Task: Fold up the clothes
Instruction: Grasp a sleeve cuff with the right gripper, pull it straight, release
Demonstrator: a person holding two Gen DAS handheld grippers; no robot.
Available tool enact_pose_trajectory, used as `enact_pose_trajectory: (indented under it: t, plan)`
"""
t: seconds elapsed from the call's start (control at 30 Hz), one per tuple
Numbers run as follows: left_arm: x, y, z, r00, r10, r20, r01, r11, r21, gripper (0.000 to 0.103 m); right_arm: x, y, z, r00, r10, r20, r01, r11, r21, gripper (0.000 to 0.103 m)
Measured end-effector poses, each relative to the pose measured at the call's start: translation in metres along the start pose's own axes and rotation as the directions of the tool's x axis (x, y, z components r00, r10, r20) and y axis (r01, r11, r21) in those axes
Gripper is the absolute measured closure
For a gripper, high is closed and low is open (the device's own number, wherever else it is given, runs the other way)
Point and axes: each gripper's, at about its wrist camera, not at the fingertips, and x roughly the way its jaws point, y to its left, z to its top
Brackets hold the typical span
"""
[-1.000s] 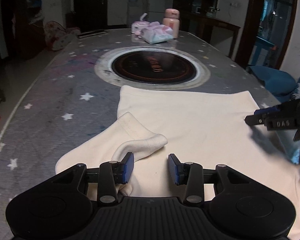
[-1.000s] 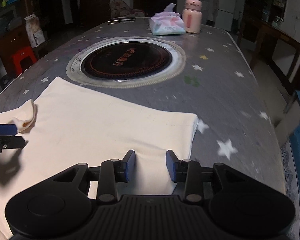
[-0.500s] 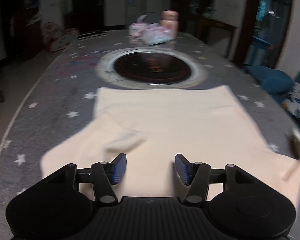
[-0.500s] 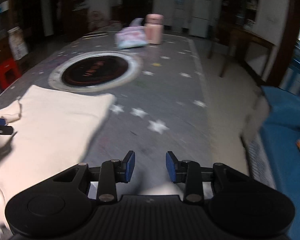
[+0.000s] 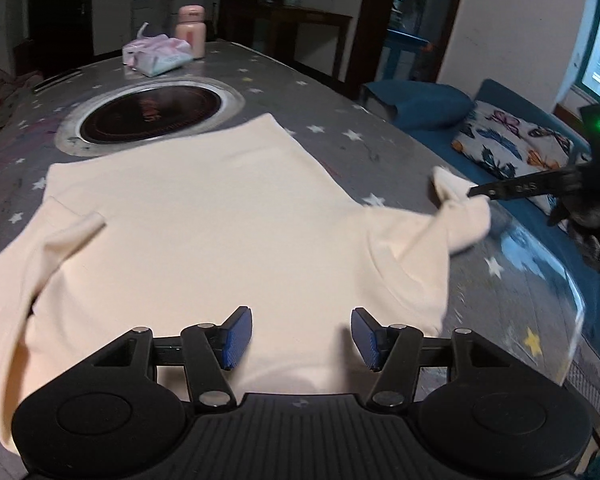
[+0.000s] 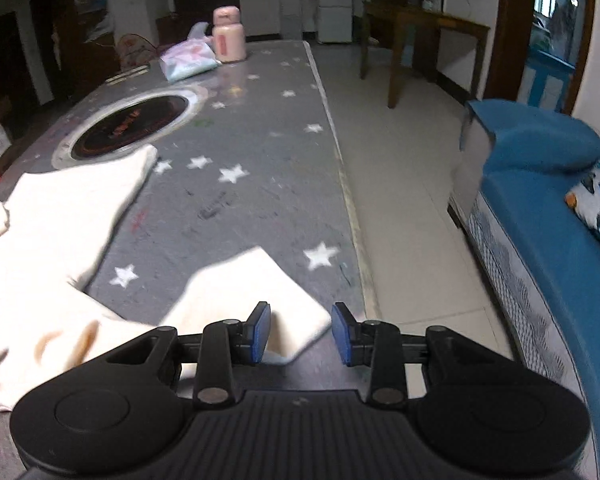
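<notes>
One cream shirt (image 5: 204,216) on table (image 6: 260,168), left gripper (image 5: 301,338) jaws apart, right gripper (image 6: 300,334) jaws around sleeve (image 6: 256,300), grip unclear

Cream shirt (image 5: 204,224) on a grey, white-starred table (image 6: 260,152); blue-padded black tools.

1. Setting: a home, living and dining room.
2. Evidence: dining table (image 6: 260,184) with inset hotpot burner (image 5: 152,114); blue sofa (image 6: 552,248) (patterned cushion); fridge (image 6: 334,0); water dispenser (image 6: 290,4).
</notes>
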Motion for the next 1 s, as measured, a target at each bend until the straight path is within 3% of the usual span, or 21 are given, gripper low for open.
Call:
enact_pose_trajectory:
  t: [0.07, 0.17, 0.33, 0.5, 0.57, 0.67, 0.77, 0.87, 1.0]
  plan:
    - [0.001, -0.003, -0.003, 1.000, -0.003, -0.008, 0.003, 1.000, 0.003, 0.044, 0.004, -0.002, -0.005, 1.000, 0.001, -0.004, -0.001, 1.000, 0.014, 0.072]
    - [0.004, -0.003, -0.005, 1.000, 0.002, -0.013, -0.002, 1.000, 0.009, 0.044, 0.003, 0.005, -0.001, 1.000, 0.002, 0.018, -0.002, 1.000, -0.008, 0.093]
    - [0.001, -0.006, -0.009, 1.000, 0.008, -0.009, -0.007, 1.000, 0.030, 0.042, -0.021, 0.018, 0.009, 0.990, -0.035, 0.140, 0.045, 0.996, -0.073, 0.095]
    - [0.000, -0.008, -0.013, 1.000, 0.002, 0.000, -0.002, 0.999, 0.048, 0.039, -0.062, 0.018, 0.002, 0.941, -0.159, 0.299, 0.190, 0.979, -0.077, 0.095]
    - [0.000, -0.008, -0.015, 1.000, 0.000, 0.003, 0.000, 0.998, 0.056, 0.037, -0.062, 0.009, -0.007, 0.941, -0.186, 0.282, 0.206, 0.978, -0.041, 0.095]
    - [-0.001, -0.009, -0.015, 1.000, -0.001, 0.001, 0.001, 0.998, 0.060, 0.037, -0.044, -0.005, -0.022, 0.957, -0.220, 0.191, 0.223, 0.975, 0.003, 0.089]
    - [-0.005, -0.006, -0.014, 1.000, -0.011, -0.002, 0.011, 0.999, 0.041, 0.037, -0.038, -0.007, -0.027, 0.960, -0.223, 0.168, 0.222, 0.975, 0.026, 0.088]
    - [-0.012, -0.001, -0.014, 1.000, 0.000, 0.013, 0.000, 1.000, 0.027, 0.037, -0.043, 0.008, -0.022, 0.973, -0.136, 0.187, 0.140, 0.990, -0.008, 0.086]
    - [-0.026, 0.013, -0.010, 0.998, 0.044, 0.052, -0.044, 0.999, -0.008, 0.037, -0.029, 0.028, -0.017, 0.989, -0.019, 0.144, 0.027, 0.998, -0.055, 0.084]
